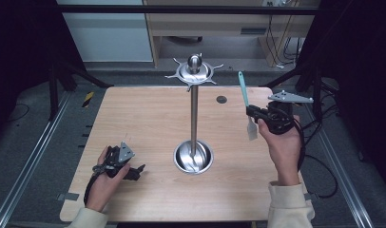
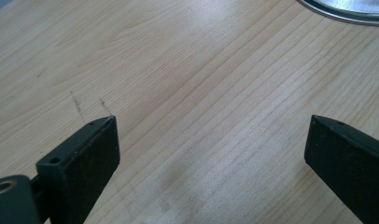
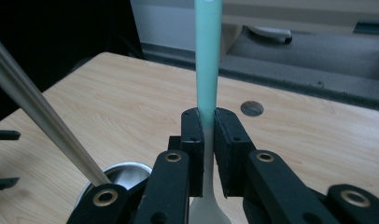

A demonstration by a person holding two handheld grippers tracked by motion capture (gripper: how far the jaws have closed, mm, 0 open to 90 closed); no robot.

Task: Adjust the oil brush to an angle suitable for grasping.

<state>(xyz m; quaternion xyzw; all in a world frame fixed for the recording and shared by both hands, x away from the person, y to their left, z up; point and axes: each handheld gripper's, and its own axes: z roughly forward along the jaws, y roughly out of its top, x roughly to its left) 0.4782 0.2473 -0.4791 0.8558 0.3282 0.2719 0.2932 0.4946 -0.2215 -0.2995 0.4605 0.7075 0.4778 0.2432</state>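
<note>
A metal utensil stand (image 1: 194, 109) rises from a round steel base (image 1: 193, 156) at the table's middle, with a hooked crown (image 1: 195, 71) on top. My right gripper (image 1: 252, 111) is held above the table's right side, shut on a spatula (image 1: 244, 90) with a teal handle and a whitish blade (image 1: 252, 129) pointing down. In the right gripper view the teal handle (image 3: 208, 56) stands upright between the black jaws (image 3: 208, 135), with the stand's pole (image 3: 33, 109) at left. My left gripper (image 1: 136, 171) rests at the front left, open; its fingers (image 2: 92, 149) stand wide apart over bare wood.
The wooden table (image 1: 148, 114) has a small dark cable hole (image 1: 221, 99) at the back right. Metal rails run along both sides. A wooden desk and cables stand beyond the far edge. The base's rim (image 2: 346, 11) peeks in at the left gripper view's top right.
</note>
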